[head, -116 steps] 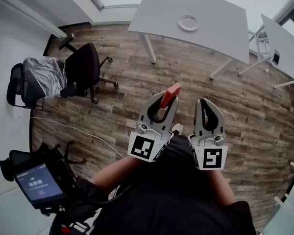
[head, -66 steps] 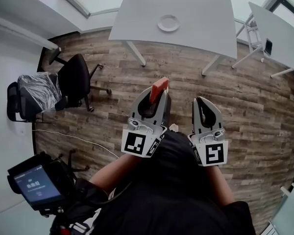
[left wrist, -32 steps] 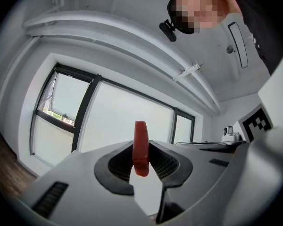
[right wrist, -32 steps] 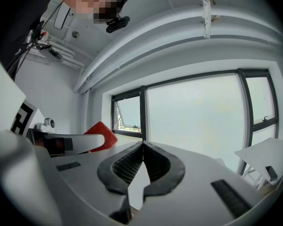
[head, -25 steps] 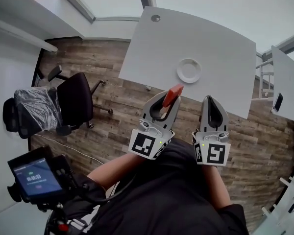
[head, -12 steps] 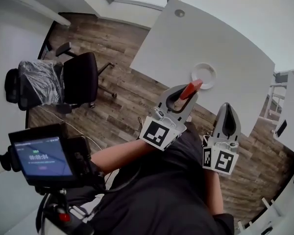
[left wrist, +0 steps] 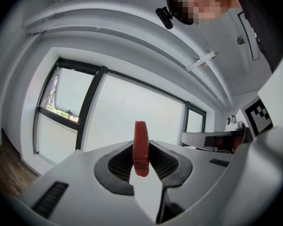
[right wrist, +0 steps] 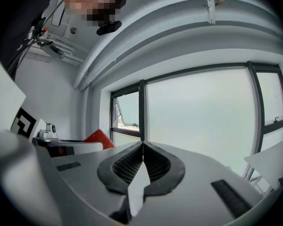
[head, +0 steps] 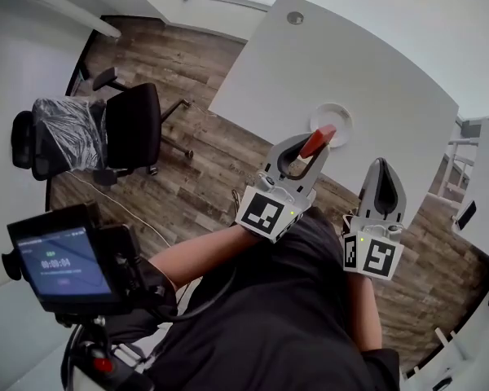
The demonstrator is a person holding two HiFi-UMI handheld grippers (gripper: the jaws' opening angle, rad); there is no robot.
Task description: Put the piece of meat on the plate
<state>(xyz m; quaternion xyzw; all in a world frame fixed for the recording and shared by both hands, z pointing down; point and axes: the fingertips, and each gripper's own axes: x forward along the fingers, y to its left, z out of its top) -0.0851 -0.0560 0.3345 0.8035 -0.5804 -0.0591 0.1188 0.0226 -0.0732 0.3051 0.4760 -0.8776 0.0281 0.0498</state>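
Our left gripper (head: 313, 148) pinched the flat red piece of meat (head: 320, 138) upright at the tips of its jaws. From our head camera the meat showed against the round white plate (head: 341, 116) near the pale grey worktop's (head: 367, 63) near edge. Our right gripper (head: 381, 166) had its jaws pressed together on nothing.

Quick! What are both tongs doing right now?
Left tongs: shut on the flat red piece of meat.
Right tongs: shut, holding nothing.
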